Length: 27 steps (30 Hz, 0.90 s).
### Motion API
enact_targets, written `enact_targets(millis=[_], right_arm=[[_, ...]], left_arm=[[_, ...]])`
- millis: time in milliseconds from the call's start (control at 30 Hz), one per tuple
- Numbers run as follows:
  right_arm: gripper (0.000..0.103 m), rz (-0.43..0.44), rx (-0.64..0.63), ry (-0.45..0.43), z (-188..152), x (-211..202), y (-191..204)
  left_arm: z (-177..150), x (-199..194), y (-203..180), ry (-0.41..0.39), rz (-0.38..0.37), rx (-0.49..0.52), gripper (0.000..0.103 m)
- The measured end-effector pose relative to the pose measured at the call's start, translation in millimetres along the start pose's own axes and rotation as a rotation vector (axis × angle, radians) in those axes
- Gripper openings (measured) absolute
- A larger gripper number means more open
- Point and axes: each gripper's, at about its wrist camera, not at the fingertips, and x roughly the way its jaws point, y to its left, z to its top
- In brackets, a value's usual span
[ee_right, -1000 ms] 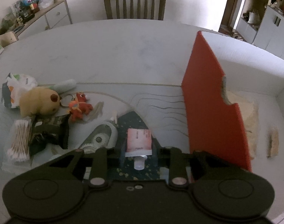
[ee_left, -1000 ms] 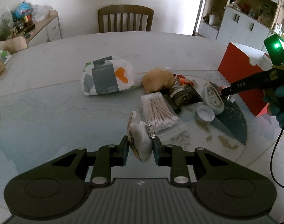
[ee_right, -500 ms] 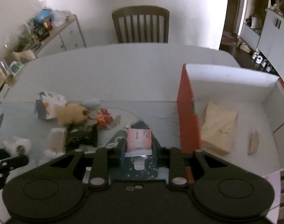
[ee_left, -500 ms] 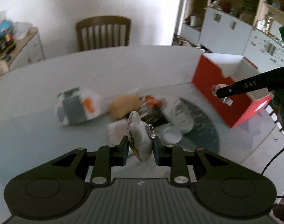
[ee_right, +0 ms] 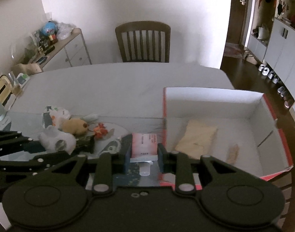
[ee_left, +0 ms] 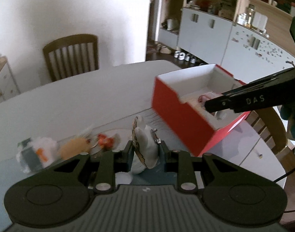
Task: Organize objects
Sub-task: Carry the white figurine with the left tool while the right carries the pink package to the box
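Left gripper (ee_left: pixel 145 150): clamped on a small white plush toy (ee_left: pixel 145 145) with a striped edge and a metal clasp, held in the air above the near end of the table.
Right gripper (ee_right: pixel 143 154): clamped on a pink-and-white tube (ee_right: pixel 144 145), cap toward the camera, just beside the box's left wall; in the left view its black finger reaches over the box.
Red box (ee_right: pixel 267 127): open-topped, white inside, on the table's right end; its near corner sits close to the table edge.
Box contents: a tan flat packet (ee_right: pixel 195 137) and a small brownish strip (ee_right: pixel 232 153) on the floor; the back and right parts of the floor lie bare.
Pile: a tan plush (ee_right: pixel 75 125), a red figure (ee_right: pixel 100 130) and a printed white pack (ee_right: pixel 54 115) bunch left of the box.
Table (ee_right: pixel 112 85): the far half, toward the wooden chair (ee_right: pixel 143 42), is open surface.
Gap: a narrow strip of table runs between pile and box wall.
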Motion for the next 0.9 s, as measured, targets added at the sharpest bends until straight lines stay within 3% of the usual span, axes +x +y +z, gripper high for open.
enact_targets(millis=[467,900], right_arm=[[0.027,-0.024,0.023,-0.025,4.3,-8.2,-87.5],[0.027,-0.061,0.04,-0.01,3.5,16.5,-155.9]], left_arm=[[60.6,66.1,-96.5,0.025,-0.05,0.075,0.026],[101.1,133.8,-145.0,0.069,-0.017,0.127,0.026]])
